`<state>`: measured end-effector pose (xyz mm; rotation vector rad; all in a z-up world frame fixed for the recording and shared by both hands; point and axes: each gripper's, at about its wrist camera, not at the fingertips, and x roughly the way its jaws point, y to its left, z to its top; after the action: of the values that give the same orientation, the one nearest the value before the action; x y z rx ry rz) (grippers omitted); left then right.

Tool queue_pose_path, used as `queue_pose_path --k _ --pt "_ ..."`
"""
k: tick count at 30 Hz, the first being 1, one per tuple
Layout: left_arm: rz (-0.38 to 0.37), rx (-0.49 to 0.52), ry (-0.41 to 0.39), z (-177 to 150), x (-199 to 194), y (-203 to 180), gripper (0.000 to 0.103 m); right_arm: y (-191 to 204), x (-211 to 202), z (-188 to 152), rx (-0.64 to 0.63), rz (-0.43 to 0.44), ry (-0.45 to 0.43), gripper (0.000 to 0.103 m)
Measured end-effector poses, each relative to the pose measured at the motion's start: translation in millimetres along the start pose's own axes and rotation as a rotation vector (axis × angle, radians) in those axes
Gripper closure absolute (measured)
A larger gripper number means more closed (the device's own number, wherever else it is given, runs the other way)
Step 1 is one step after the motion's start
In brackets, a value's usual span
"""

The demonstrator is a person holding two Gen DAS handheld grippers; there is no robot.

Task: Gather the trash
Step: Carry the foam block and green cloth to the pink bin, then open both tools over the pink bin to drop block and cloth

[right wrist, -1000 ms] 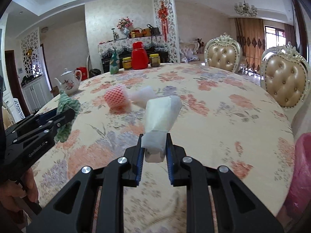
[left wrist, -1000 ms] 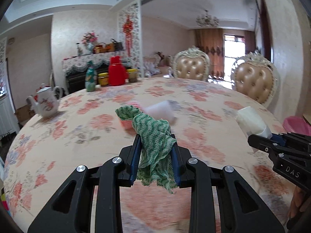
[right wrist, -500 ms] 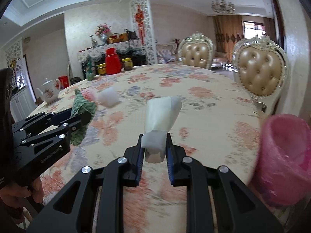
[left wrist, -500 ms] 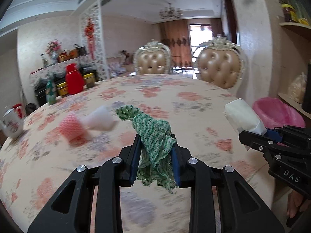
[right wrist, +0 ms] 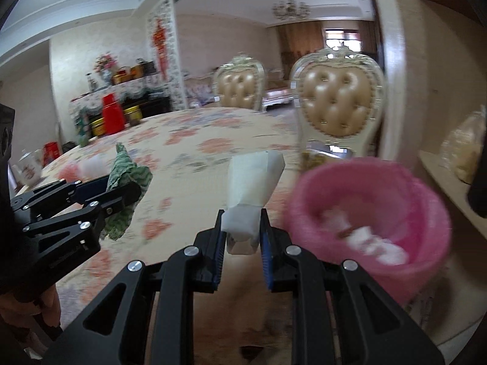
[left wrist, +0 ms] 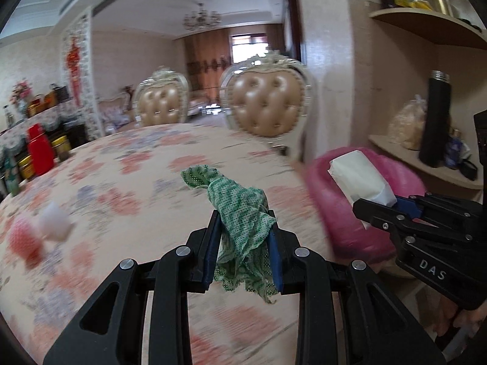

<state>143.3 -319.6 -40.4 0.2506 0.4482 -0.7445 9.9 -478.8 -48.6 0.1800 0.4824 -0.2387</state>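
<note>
Over a floral tablecloth point(left wrist: 127, 182), tongs point(left wrist: 243, 231) clamp crumpled green mesh point(left wrist: 240, 213).

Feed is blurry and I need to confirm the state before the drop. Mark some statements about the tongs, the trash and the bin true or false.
1. The left tongs are shut on the green mesh cloth. True.
2. The right tongs are empty. False: they are shut on the white packet.
3. The pink bin already holds some white scraps. True.
4. The bin stands on the floral table. False: it sits beside the table's edge, lower down.
5. Pink and white pieces are left on the table. True.
</note>
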Motion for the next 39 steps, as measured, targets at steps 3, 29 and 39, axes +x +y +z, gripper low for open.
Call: queue_pose_path --k 3,29,39 --pt "-0.07 0.011 -0.005 14 16 -22 0.077 -37 -6 3 0.026 -0.073 -0.015 0.082" --pt "-0.306 0.06 0.036 60 154 -119 0.021 -180 36 10 0.127 -0.244 0.02 0.064" --pt "-0.266 -0.055 0.067 62 136 -75 0.02 -171 25 9 0.134 -0.25 0.014 0.051"
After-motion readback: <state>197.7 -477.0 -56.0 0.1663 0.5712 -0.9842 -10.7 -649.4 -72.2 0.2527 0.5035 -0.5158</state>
